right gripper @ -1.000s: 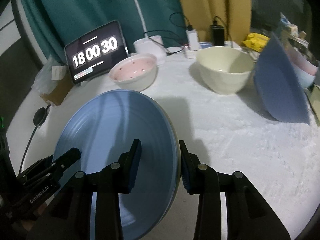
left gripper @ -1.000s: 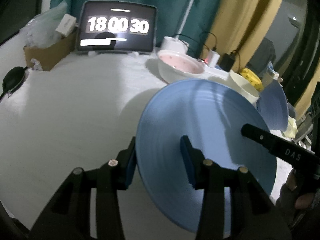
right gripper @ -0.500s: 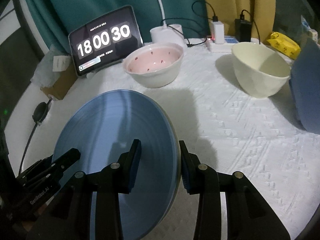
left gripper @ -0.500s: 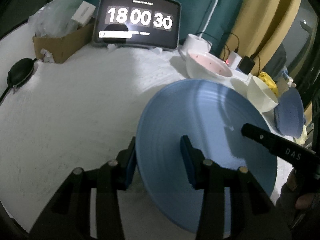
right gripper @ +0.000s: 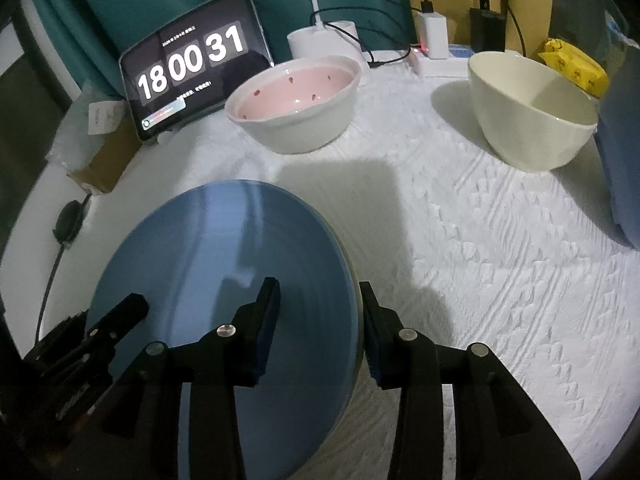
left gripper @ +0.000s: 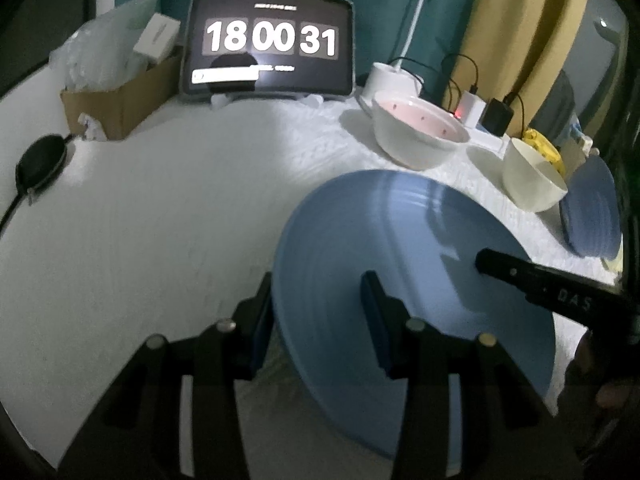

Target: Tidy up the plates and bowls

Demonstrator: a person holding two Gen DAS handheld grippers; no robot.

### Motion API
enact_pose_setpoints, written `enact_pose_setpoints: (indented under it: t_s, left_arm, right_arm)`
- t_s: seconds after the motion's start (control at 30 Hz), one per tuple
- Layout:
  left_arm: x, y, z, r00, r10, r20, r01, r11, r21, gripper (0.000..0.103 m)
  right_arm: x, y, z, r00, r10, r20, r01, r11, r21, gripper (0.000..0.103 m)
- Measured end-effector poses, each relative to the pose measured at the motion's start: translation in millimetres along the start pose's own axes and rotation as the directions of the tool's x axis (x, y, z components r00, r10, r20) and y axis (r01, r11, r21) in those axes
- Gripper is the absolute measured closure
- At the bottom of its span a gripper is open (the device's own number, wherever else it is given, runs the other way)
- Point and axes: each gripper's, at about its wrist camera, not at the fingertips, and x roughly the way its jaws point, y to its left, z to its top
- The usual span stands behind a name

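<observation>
We have the large blue plate (left gripper: 400, 264) between both grippers, low over the white-clothed surface (right gripper: 480, 264). Left gripper (left gripper: 316, 320): jaws astride the plate's rim, gap stays put, but we can't tell if the pads press. Right gripper (right gripper: 318, 328): jaws opening, rim between them, pads not pressing. Farther back: pink-lined bowl (right gripper: 296, 104), cream bowl (right gripper: 532, 108), second blue plate (left gripper: 592, 208) at the right edge. Tablet clock (left gripper: 272, 40) at the rear.
</observation>
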Motion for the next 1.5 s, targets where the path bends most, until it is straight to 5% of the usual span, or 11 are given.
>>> enact_pose_setpoints:
  t_s: [0.3,0.7,1.5]
  left_arm:
    - [-2.9,1.7,2.1,1.000,0.013,-0.025,-0.014,0.999,-0.042,0.059]
    - [-38.6,-1.7,6.4,0.995,0.077,0.071,-0.073,0.996,-0.052,0.058]
    - [-76.2,-91.6,-2.0,0.992,0.013,0.123,-0.023,0.997,0.079,0.057]
  right_arm:
    - [-3.3,1.8,-1.6,1.000,-0.011,-0.011,0.011,0.999,-0.031,0.061]
    - [-37.7,-5.3,-6.2,0.998,-0.031,0.054,0.033,0.999,-0.041,0.061]
    - [-111.0,-76.3,-29.2,0.985,-0.050,0.164,0.042,0.998,0.051,0.061]
